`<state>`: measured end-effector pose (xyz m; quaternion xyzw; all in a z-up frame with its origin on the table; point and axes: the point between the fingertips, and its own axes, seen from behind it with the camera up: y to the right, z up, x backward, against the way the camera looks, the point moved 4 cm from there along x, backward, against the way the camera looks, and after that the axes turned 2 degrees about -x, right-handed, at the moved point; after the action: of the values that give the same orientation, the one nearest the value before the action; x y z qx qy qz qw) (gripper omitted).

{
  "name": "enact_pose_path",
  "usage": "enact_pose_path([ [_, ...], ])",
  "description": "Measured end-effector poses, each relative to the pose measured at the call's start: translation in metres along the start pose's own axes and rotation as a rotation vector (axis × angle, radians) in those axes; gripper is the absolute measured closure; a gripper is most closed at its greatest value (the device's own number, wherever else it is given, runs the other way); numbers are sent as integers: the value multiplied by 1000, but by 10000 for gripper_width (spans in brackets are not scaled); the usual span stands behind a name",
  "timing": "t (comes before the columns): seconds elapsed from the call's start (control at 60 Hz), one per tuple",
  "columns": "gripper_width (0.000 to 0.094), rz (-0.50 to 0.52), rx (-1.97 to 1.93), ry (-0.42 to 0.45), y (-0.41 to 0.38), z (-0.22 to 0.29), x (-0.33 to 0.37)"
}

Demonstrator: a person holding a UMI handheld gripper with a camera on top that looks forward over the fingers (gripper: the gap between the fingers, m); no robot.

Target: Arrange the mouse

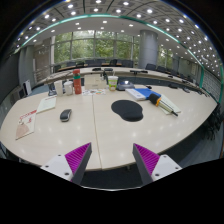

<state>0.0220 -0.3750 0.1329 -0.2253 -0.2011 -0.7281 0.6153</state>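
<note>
While gripper (pixel 111 160) hovers wide open w/ nothing held, mouse (pixel 65 115) sits left of mousepad (pixel 127 109), likely awaiting transfer onto it.

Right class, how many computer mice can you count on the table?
1: the mouse lies on the table, beyond the open hand-held gripper, left of the black mousepad. Clutter farther back may hide others.

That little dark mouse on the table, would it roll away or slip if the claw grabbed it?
The mouse looks low and rounded, lying flat on the table, so it probably won't roll or tip. Its smooth curved shell may slip between the fingers. The claw is open, well short of it.
</note>
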Motion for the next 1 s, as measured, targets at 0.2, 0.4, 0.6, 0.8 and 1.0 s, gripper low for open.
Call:
enact_pose_path([
  [0.2,86,140,9,10,-132,4,-83],
  [0.4,82,194,24,23,-220,32,-174],
  [0.6,115,187,40,22,-261,55,-256],
  [0.8,445,174,70,-2,-272,63,-291],
  [1.0,583,187,93,-44,-273,66,-295],
])
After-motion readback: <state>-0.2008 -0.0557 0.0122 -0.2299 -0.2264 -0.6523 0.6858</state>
